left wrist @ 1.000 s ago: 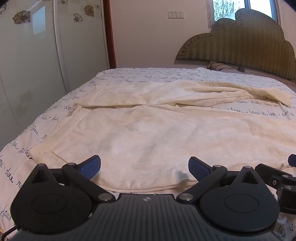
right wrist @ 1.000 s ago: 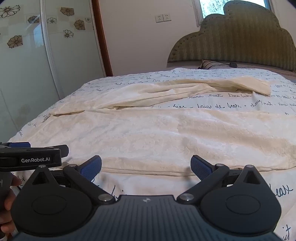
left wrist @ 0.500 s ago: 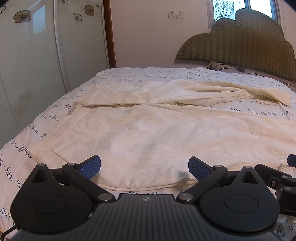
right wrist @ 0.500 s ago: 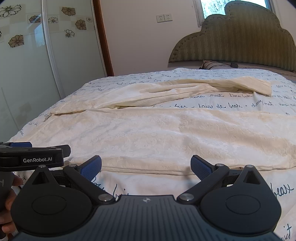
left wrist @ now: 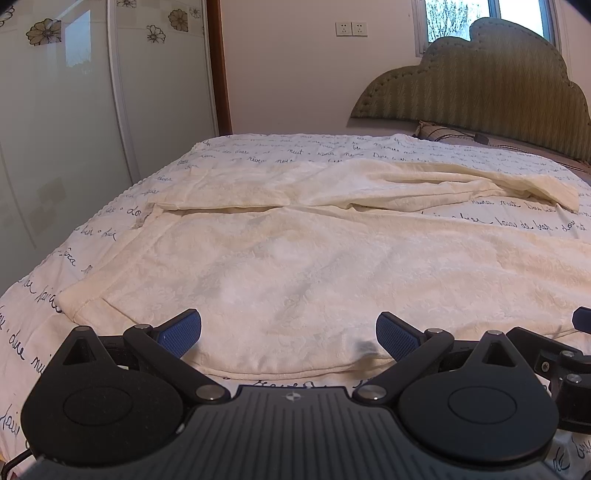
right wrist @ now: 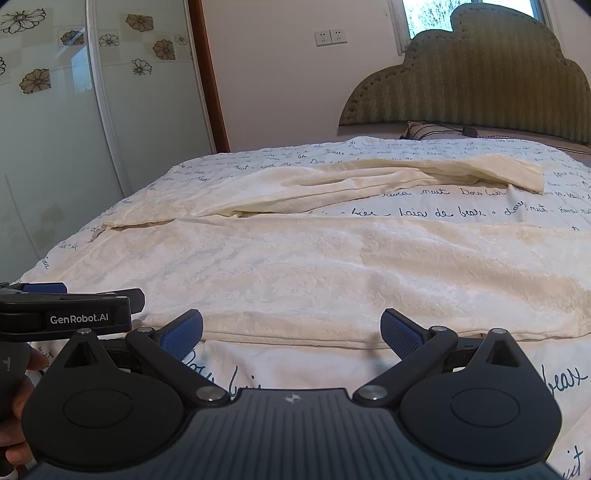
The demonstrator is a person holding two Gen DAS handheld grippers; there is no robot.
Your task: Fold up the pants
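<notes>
Cream textured pants [left wrist: 295, 266] lie spread flat across the bed, waistband to the left, one leg near me and the other leg [left wrist: 424, 184] farther back. They also show in the right wrist view [right wrist: 314, 266]. My left gripper [left wrist: 289, 334] is open, its blue pads over the near hem of the pants. My right gripper [right wrist: 291, 334] is open at the near edge of the near leg, empty. The left gripper's body [right wrist: 66, 314] shows at the left of the right wrist view.
The bed has a white quilt with black script [right wrist: 461, 212]. A green padded headboard [left wrist: 480, 81] and a pillow [left wrist: 443, 131] stand at the right. Glass wardrobe doors [left wrist: 74, 129] with flower prints line the left. A wall with sockets [left wrist: 351, 28] is behind.
Both grippers have crept slightly forward toward the near edge of the pants. Both stay open. The pants have not moved.
</notes>
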